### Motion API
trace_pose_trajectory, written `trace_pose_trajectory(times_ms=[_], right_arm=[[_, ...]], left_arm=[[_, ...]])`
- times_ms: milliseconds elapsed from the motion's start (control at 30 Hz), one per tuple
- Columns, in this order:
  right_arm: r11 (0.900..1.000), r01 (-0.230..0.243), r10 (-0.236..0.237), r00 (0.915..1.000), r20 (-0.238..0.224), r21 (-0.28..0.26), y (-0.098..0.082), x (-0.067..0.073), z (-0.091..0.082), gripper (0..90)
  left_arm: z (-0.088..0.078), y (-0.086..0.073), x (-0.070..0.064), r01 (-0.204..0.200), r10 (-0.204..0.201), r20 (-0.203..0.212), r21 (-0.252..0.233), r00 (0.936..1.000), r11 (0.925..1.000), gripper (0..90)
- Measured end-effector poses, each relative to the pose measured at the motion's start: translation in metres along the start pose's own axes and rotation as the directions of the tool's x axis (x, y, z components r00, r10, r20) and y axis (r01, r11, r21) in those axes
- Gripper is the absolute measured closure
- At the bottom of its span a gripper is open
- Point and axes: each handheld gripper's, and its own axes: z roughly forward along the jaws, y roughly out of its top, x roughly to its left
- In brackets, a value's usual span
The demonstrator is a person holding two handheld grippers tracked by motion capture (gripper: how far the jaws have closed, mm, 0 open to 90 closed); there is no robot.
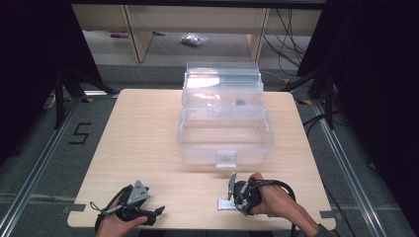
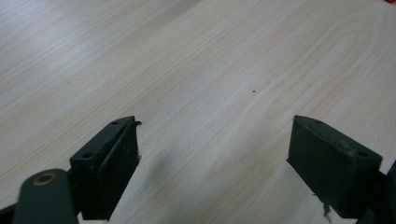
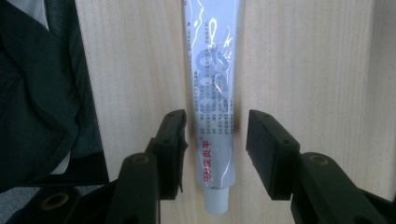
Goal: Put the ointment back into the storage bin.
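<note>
In the right gripper view, the right gripper (image 3: pixel 215 154) fills the bottom of the frame, its two black fingers (image 3: pixel 173 149) spread apart on either side of a tube (image 3: pixel 214 93) without touching it. The fingers are released, straddling the tube just above its white cap, which points toward the bottom edge. The tube is silver-white with blue and red print, lying flat and running up the middle of the frame on the pale wood counter (image 3: pixel 303 70).

It looks light and soft-walled, likely to dent or squeeze under a hard pinch, and its glossy skin may slip. The firmer shoulder near the cap seems the safer place to take hold.

In the left gripper view, the left gripper (image 2: pixel 212 149) has its fingers wide apart over bare wood, holding nothing.

In the high view, both hands sit at the bottom of the frame, the tube (image 1: pixel 227 204) by the right hand (image 1: pixel 269 200). A clear plastic box (image 1: pixel 225 118), lid open, stands at centre.
</note>
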Motion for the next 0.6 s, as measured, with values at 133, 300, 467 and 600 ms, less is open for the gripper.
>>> trace_pose_trajectory(times_ms=[133,300,467,600], right_arm=[[0.999,0.049,-0.049,0.9988,-0.004,0.003,0.0023,-0.0009,0.0019,60.6],[0.998,0.067,-0.067,0.9977,-0.008,0.006,0.0027,-0.0019,0.0059,63.2],[0.999,0.036,-0.035,0.9993,-0.012,0.032,0.0039,-0.0007,0.0064,65.0],[0.996,0.087,-0.087,0.9961,-0.013,0.024,0.0041,-0.0036,0.0090,66.6]], left_arm=[[0.0006,0.0001,-0.0019,0.018,-0.019,-0.005,-0.010,0.9998,0.9998,15.9],[-0.0002,0.0000,-0.0006,0.007,-0.007,-0.004,-0.002,1.0000,1.0000,15.9],[-0.0005,0.0001,-0.0007,0.003,-0.003,-0.003,0.000,1.0000,1.0000,15.9],[-0.0001,0.0001,-0.0013,0.012,-0.012,0.000,-0.006,0.9999,0.9999,15.9]])
